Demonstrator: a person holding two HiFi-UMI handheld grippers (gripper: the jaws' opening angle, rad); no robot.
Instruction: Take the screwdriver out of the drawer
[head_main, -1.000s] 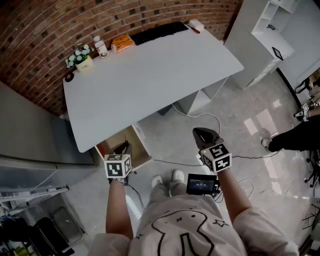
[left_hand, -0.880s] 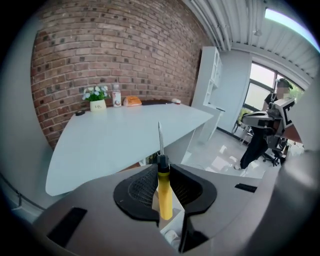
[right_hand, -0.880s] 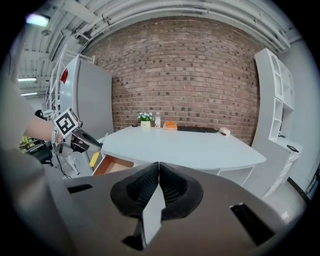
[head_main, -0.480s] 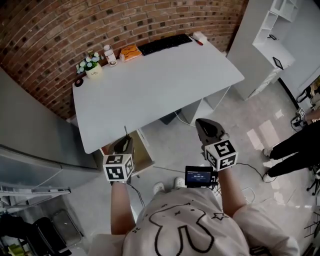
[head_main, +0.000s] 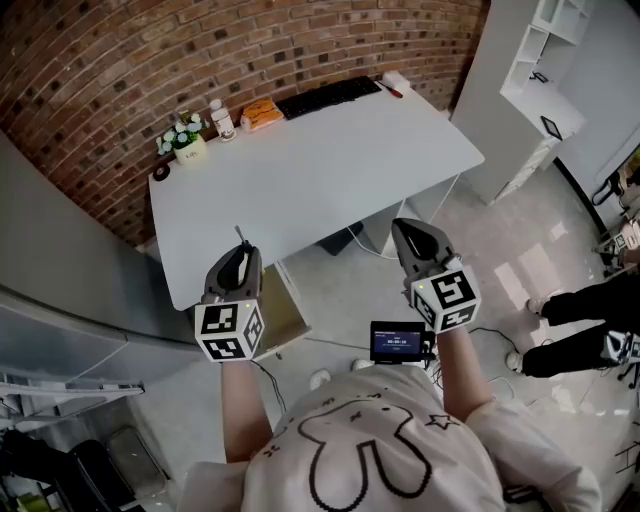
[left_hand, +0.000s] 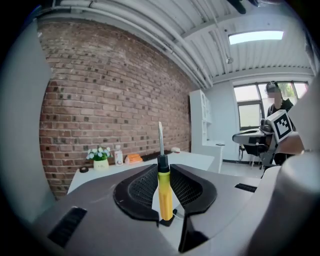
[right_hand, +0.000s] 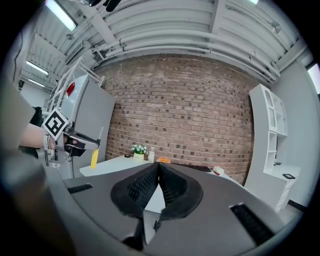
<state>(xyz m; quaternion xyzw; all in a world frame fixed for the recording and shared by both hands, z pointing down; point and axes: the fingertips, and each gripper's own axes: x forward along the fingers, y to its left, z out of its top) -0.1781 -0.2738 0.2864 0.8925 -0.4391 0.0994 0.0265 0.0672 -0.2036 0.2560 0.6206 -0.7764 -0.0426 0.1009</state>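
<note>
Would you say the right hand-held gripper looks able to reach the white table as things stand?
Probably yes: the right hand-held gripper, shut and empty, is near the table, nothing between.

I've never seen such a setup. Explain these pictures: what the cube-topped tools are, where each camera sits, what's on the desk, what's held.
No robot here: a person holds a two-jaw tool in each hand; the marker cubes belong to the tools. One picture looks down from a head camera; the other two cameras ride on the tools, looking along their jaws. The left gripper clamps a yellow-handled screwdriver, shaft poking past the jaws. The right gripper is shut, empty. On the white desk by the brick wall: a flower pot, a bottle, an orange pack and a black keyboard.
</note>
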